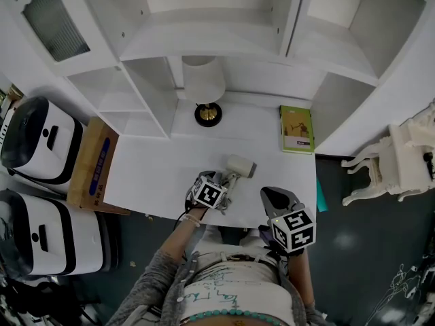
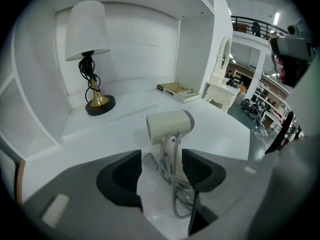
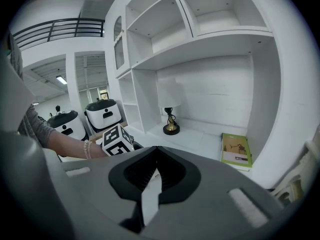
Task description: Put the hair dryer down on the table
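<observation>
One dryer, down on the table

The single dryer point(image 2: 169, 125) lies on the white table point(image 1: 156, 175), its cord-wrapped handle between the left gripper point(image 2: 161, 170)'s wide-apart jaws, which aren't clamping it. The right gripper point(image 3: 154, 173) hangs off the table edge, jaws pressed together on nothing. Further back there's one lamp point(image 1: 204, 87) and one green book point(image 1: 297, 129). Two white machines point(image 1: 37, 141) sit to the left.

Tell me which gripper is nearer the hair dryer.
Left. The left gripper sits with jaws apart around the hair dryer handle; the right gripper is shut, apart, further right.
</observation>
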Action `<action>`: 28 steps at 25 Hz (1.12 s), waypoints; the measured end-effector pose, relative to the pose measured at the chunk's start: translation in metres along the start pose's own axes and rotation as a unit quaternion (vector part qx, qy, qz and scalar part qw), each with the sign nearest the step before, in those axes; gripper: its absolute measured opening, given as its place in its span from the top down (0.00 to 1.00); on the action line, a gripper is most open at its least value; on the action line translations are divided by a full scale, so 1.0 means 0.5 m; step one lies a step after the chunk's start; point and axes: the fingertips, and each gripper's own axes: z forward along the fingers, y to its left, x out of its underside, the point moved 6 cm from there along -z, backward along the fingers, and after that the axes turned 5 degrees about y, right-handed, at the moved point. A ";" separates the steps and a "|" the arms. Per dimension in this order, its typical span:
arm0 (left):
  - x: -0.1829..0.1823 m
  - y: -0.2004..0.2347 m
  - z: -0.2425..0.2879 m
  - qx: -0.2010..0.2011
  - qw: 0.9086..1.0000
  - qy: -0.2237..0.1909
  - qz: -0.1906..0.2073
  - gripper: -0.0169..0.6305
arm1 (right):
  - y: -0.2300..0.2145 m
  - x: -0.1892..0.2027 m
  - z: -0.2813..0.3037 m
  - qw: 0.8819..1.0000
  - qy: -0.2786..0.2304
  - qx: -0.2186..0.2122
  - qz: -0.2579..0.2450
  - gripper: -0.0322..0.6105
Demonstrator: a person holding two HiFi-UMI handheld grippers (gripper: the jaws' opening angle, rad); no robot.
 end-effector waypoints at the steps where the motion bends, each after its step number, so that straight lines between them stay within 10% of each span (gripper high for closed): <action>1: 0.002 0.001 0.000 0.001 1.000 0.000 -0.001 0.58 | 0.002 -0.001 0.003 1.000 0.001 0.000 -0.001 0.91; 28: -0.002 0.037 -0.081 0.056 0.996 -0.071 0.009 0.79 | 0.069 -0.030 0.061 0.998 -0.012 0.048 0.038 0.91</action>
